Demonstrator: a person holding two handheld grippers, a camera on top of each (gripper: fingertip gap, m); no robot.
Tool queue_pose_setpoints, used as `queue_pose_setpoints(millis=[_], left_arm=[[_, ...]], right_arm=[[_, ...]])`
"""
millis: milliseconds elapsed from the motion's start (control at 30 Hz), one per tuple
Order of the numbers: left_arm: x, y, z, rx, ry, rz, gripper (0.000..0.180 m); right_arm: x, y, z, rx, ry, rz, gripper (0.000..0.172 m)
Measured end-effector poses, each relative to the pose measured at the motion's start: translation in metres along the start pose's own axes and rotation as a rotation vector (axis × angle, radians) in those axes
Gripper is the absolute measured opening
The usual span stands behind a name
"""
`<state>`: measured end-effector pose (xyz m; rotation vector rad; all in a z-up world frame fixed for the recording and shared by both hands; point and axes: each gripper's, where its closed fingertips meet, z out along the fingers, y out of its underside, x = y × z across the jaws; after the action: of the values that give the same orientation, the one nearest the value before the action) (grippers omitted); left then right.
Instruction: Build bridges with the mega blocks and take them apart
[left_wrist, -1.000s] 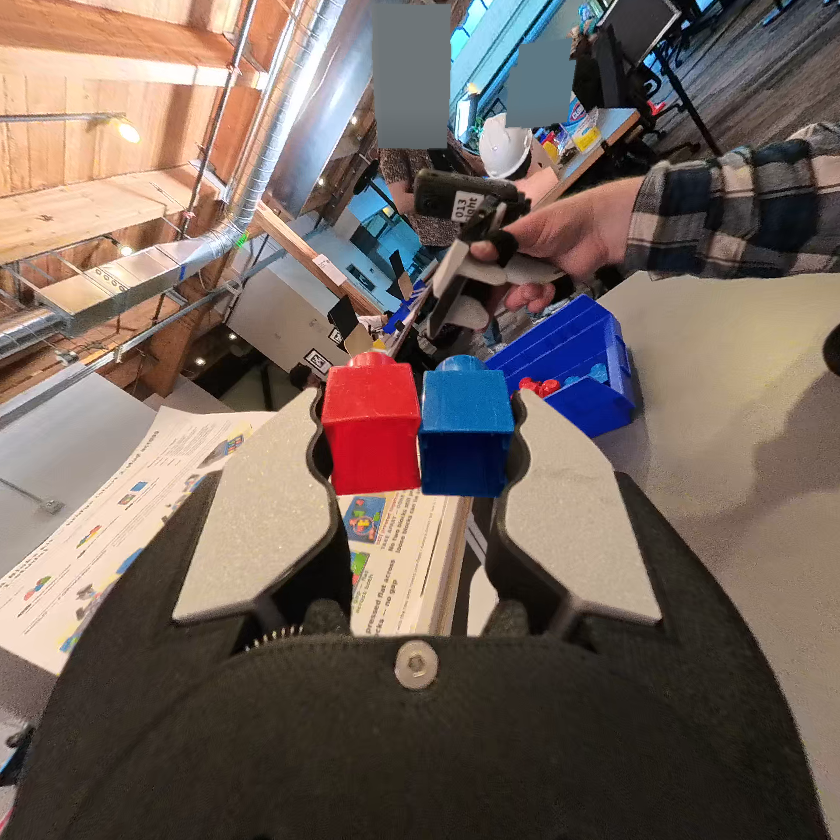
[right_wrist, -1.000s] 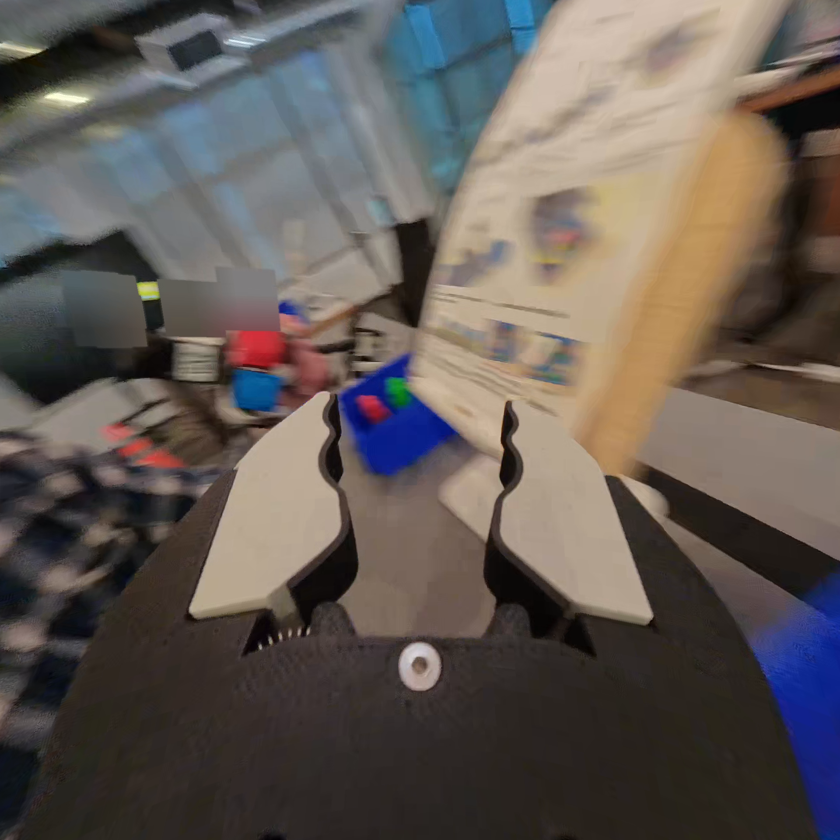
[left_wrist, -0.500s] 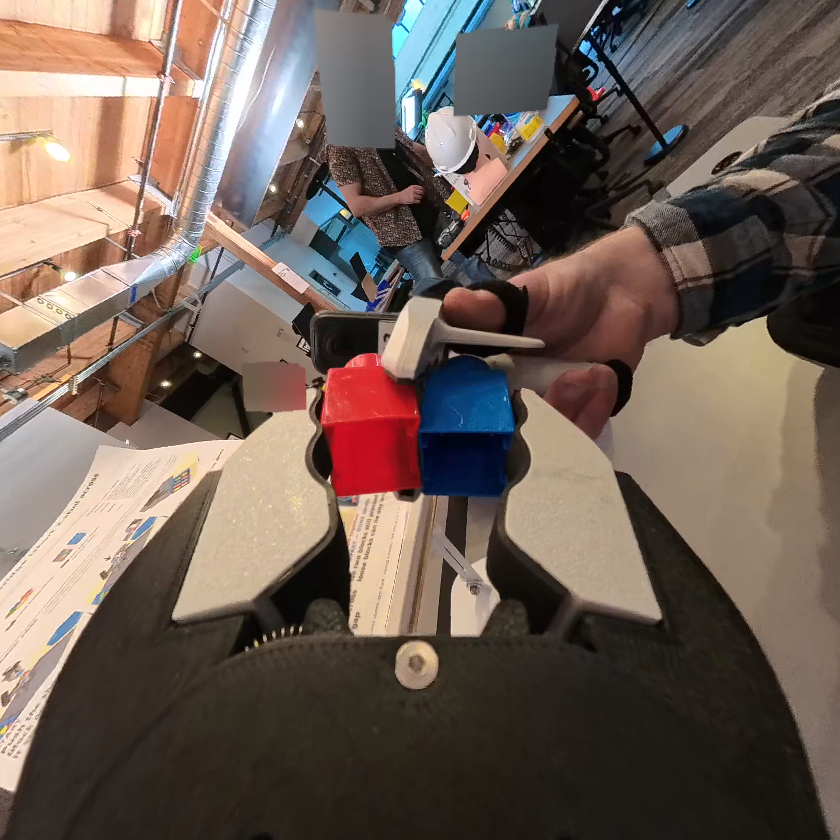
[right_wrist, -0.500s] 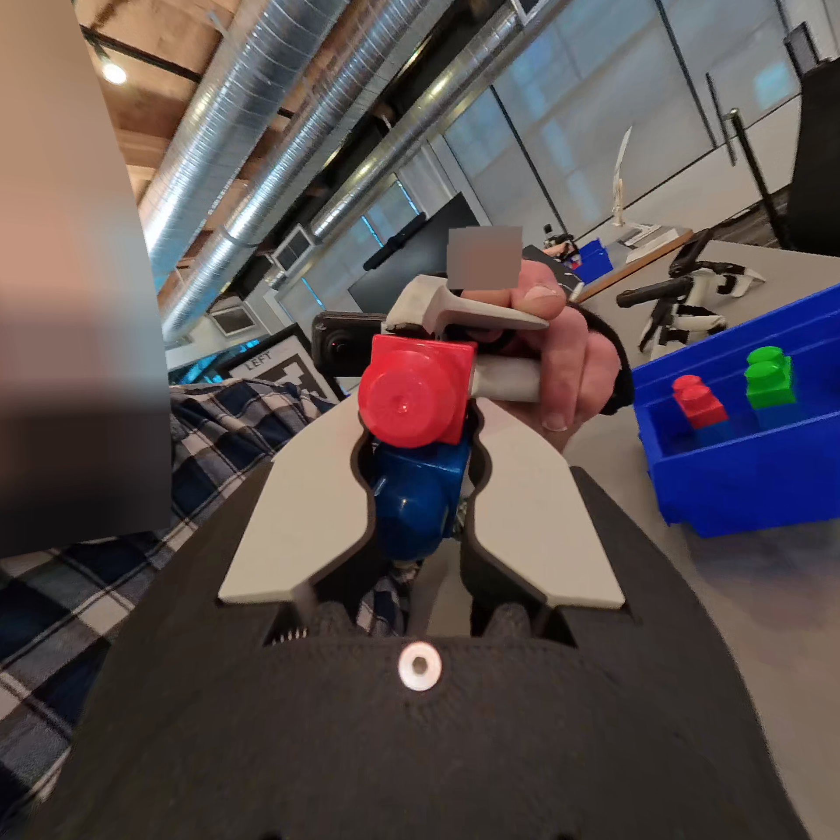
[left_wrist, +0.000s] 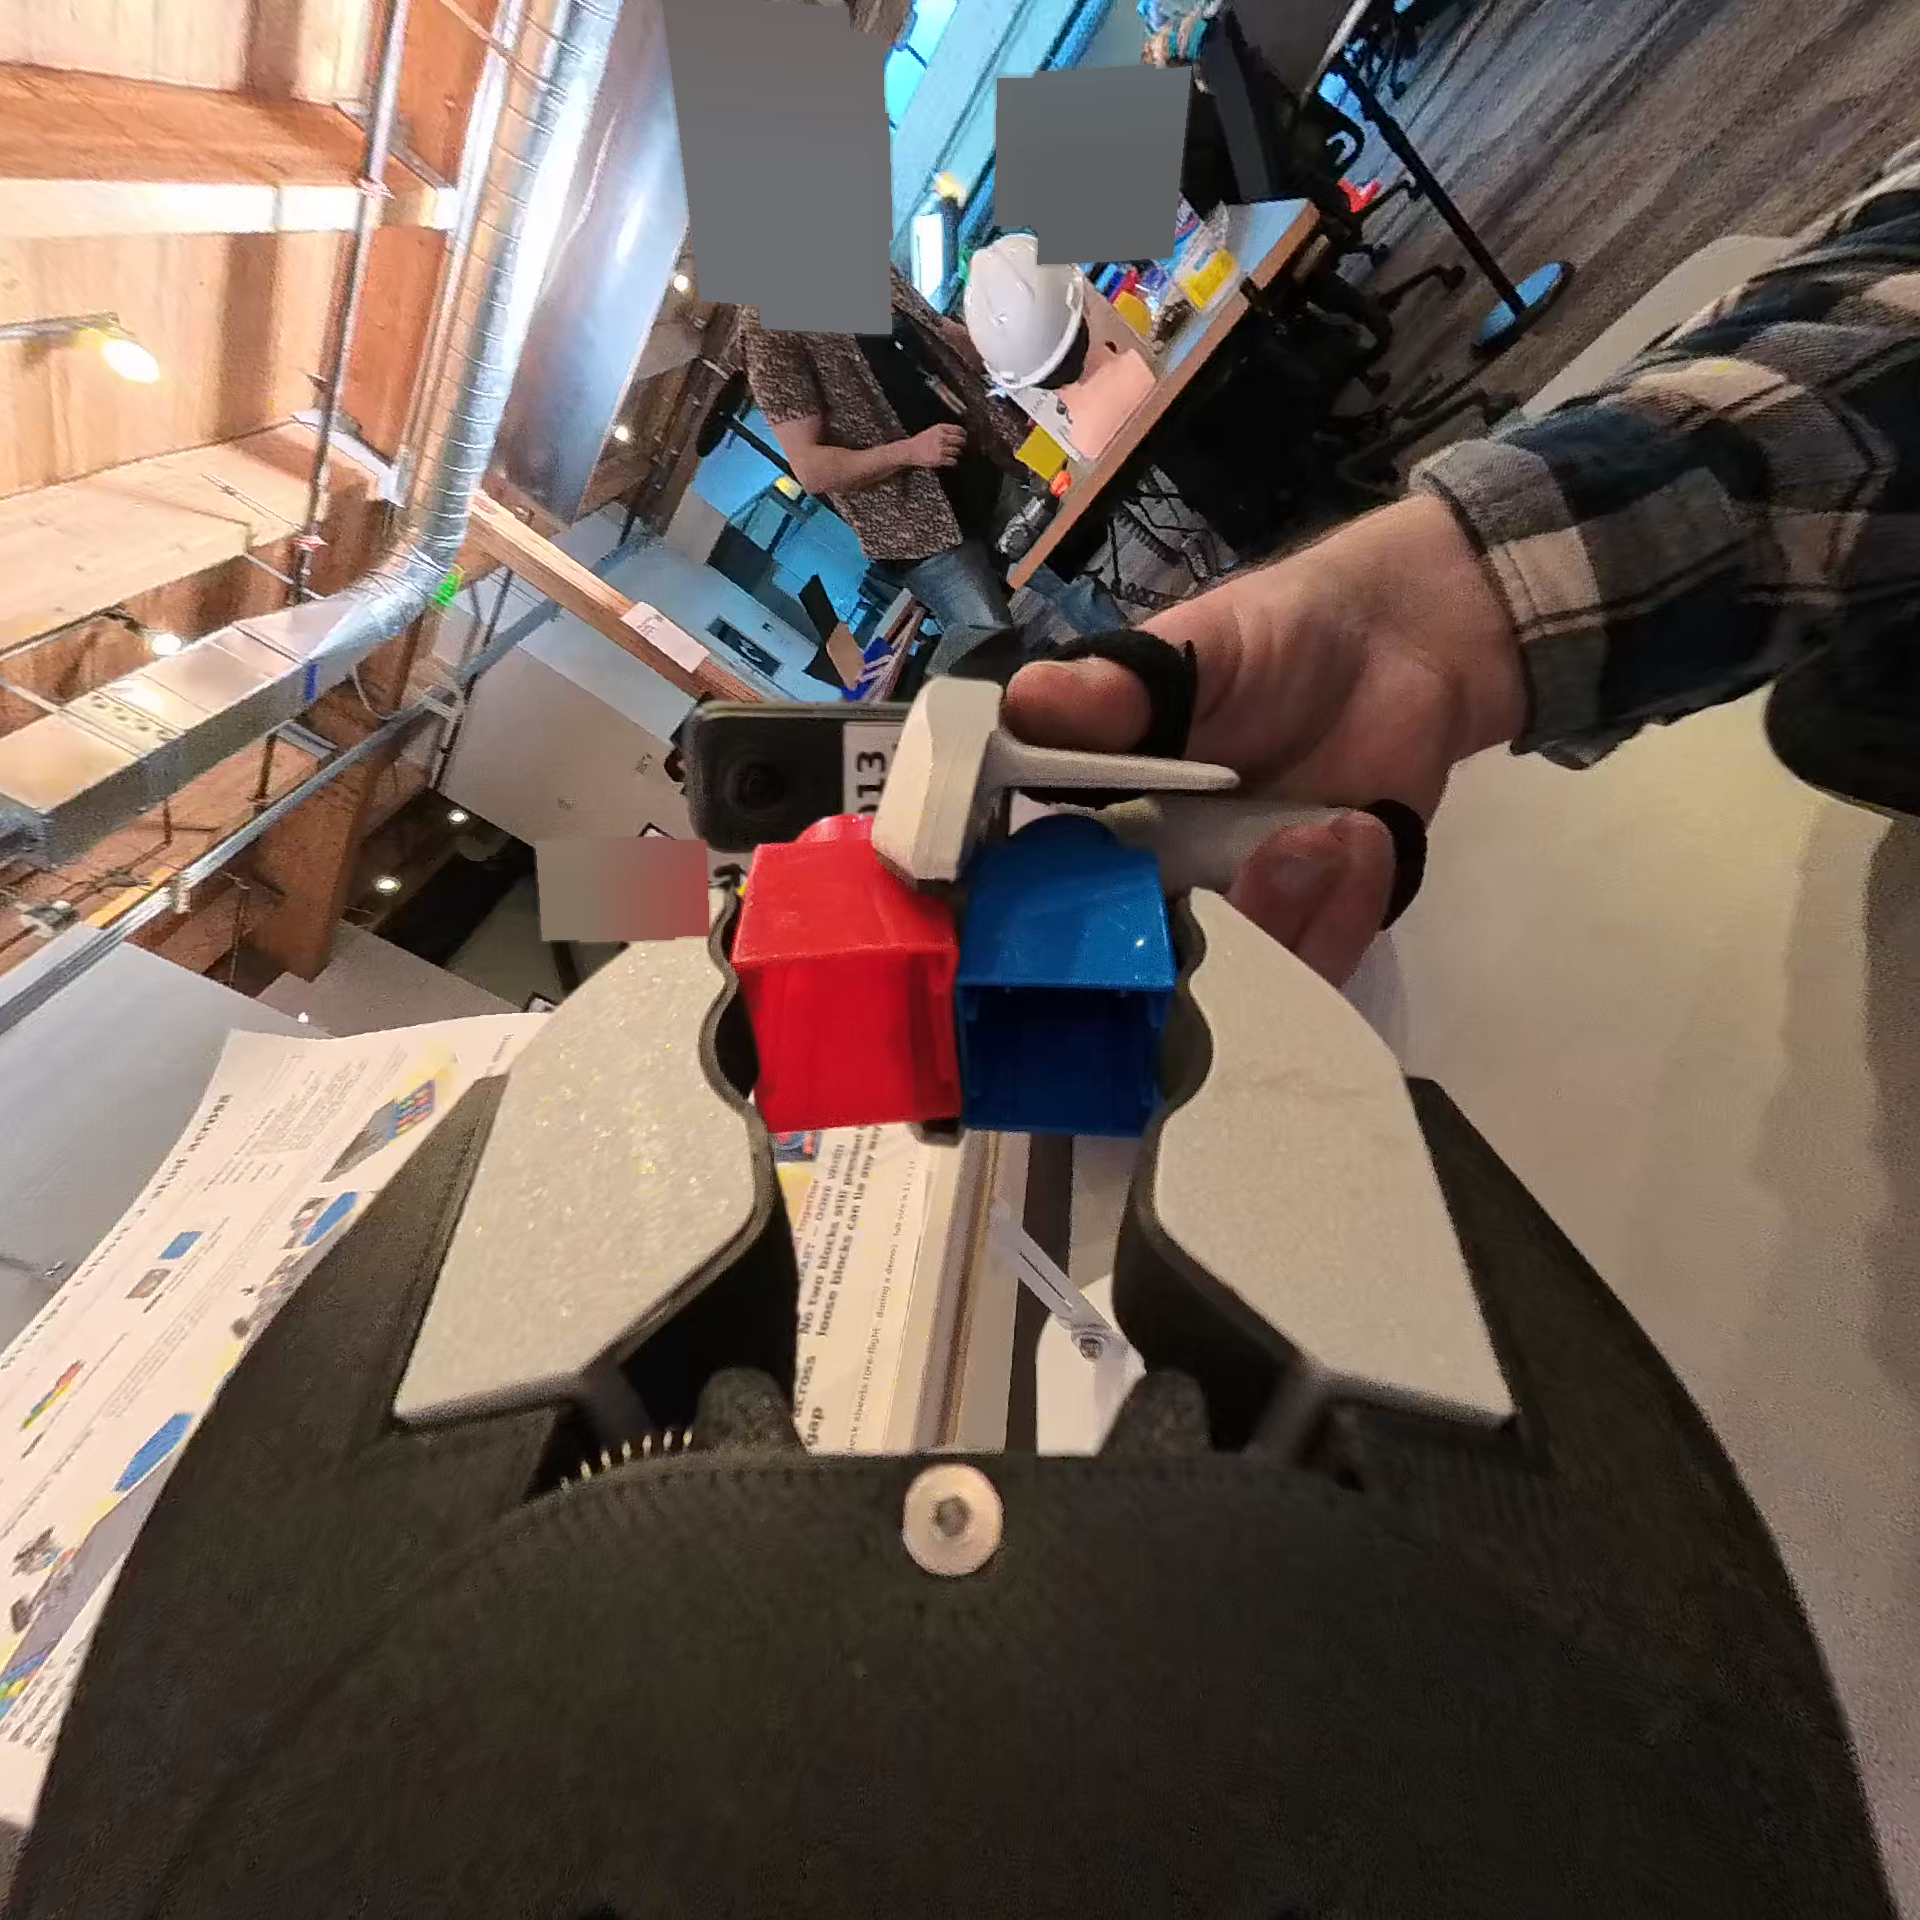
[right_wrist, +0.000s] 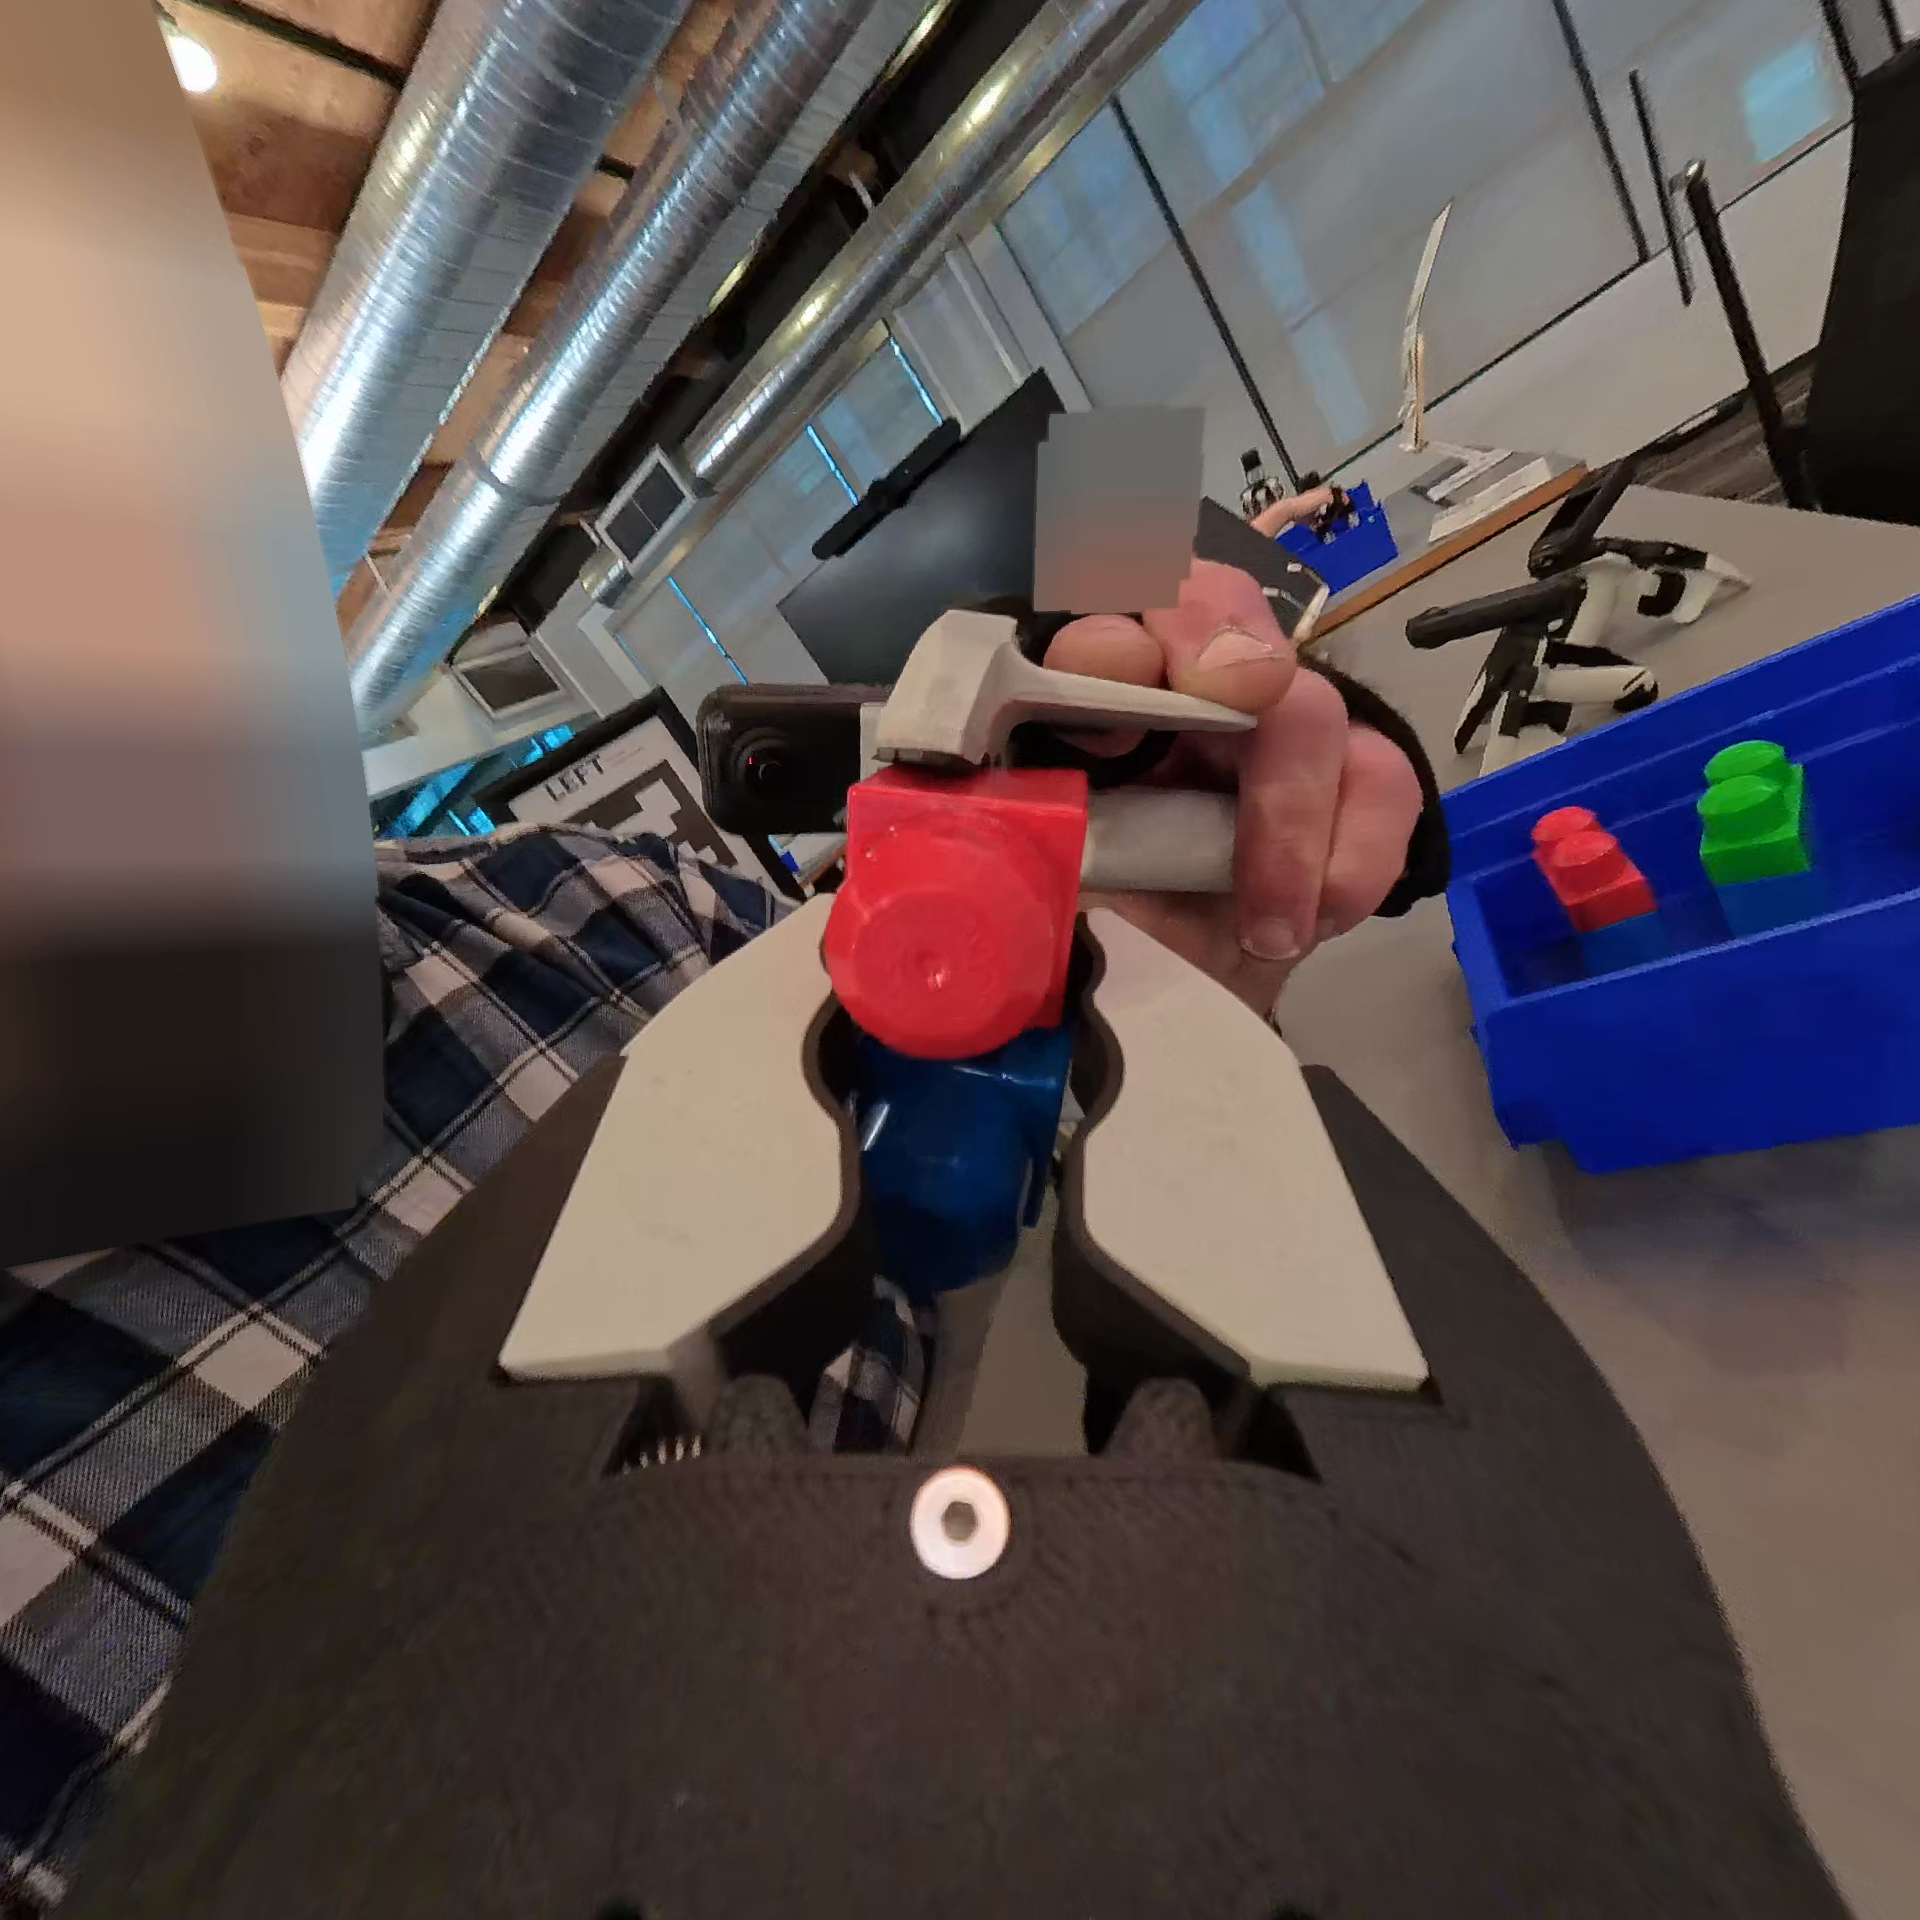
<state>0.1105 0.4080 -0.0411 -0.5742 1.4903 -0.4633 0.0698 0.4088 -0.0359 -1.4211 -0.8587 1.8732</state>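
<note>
Gripping the red block (left_wrist: 847, 997) and blue block (left_wrist: 1060, 1013) side by side in our left claw (left_wrist: 956, 997), we clamp our right claw (right_wrist: 956, 1023) across the same pair.

Ceiling: wooden beams (left_wrist: 156, 197) with a ribbed silver duct (left_wrist: 468, 343) running along them; two parallel ducts (right_wrist: 499, 260) in the right wrist view.
Printed sheet: white instruction page (left_wrist: 208, 1226) with small coloured figures, lying at lower left.
Hard hat: white (left_wrist: 1023, 307), on a distant desk (left_wrist: 1195, 353).
Bystander: person in patterned shirt (left_wrist: 862, 457), standing beside that desk.
Windows: large glazed wall (right_wrist: 1299, 239).
Monitor: dark screen (right_wrist: 914, 561).
</note>
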Motion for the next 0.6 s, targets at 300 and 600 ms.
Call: queue_pose_setpoints(millis=[300, 600], left_arm=[[0.026, -0.009, -0.009, 0.063, 0.262, -0.144, 0.075], [0.043, -0.006, -0.017, 0.036, 0.395, -0.139, 0.076]], right_arm=[[-0.006, 0.032, -0.003, -0.259, 0.038, -0.027, 0.059], [0.0, 0.045, 0.008, -0.273, -0.027, 0.001, 0.038]])
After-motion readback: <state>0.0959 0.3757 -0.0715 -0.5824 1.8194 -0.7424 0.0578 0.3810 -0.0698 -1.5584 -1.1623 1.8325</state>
